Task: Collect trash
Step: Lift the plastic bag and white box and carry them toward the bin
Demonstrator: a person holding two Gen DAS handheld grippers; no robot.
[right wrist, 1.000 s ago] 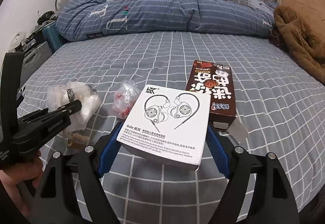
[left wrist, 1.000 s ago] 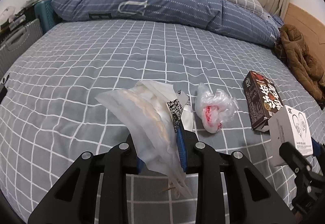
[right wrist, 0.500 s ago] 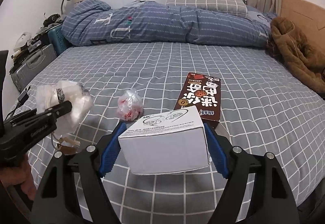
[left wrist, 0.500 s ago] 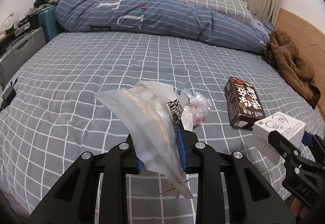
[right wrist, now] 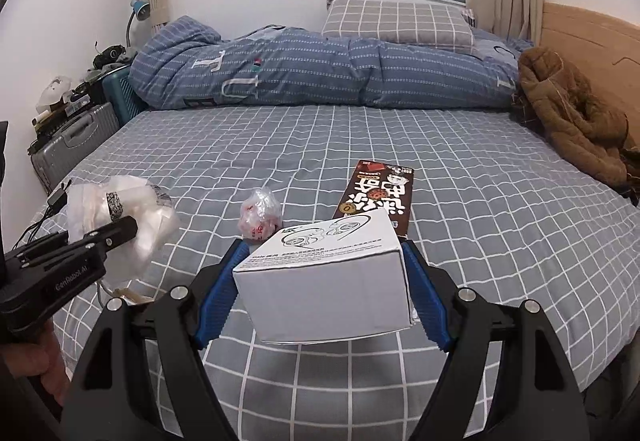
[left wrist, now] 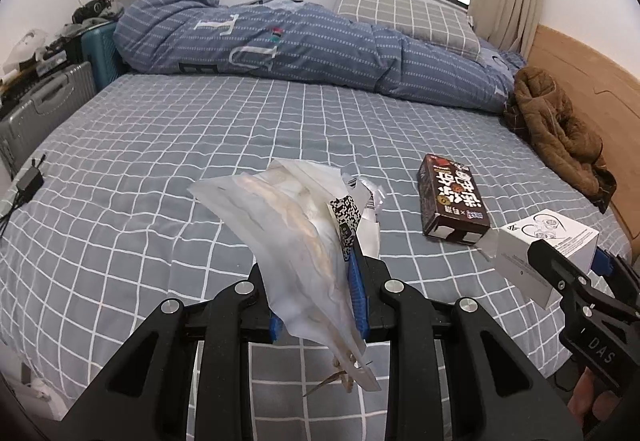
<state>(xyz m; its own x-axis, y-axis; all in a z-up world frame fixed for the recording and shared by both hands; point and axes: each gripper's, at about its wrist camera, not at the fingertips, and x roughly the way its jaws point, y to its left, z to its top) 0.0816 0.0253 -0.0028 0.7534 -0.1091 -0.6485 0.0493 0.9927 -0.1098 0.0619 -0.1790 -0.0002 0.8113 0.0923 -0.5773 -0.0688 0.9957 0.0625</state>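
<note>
Left wrist view: left gripper [left wrist: 316,297] clamping a crumpled translucent plastic bag [left wrist: 288,237] between its blue pads [left wrist: 357,291] — bag fanning upward and outward above the grid-patterned bed sheet [left wrist: 200,145], a QR-code label [left wrist: 345,215] showing on its right fold, pale brownish scraps and a thin stick dangling from the lower end. Lying flat on the sheet to the right, a dark brown snack box [left wrist: 452,201] with white lettering, its near end flap hanging open.

Right wrist view: right gripper [right wrist: 320,277] squeezing a white earphone box [right wrist: 326,277] by its two sides, held off the bed and tilted so the line-drawn earphones on the top face and the blank front face are both showing. Resting on the sheet just beyond it — a small clear plastic bag [right wrist: 261,215] balled up around something red and white, and the same snack box partly hidden behind the white one. Appearing at the left edge here, the other gripper with its bag.

Farther back: a rolled blue quilt [right wrist: 320,69] lying across the bed, a checked pillow [right wrist: 396,25] behind it, a brown jacket [right wrist: 572,121] bunched at the right side.
</note>
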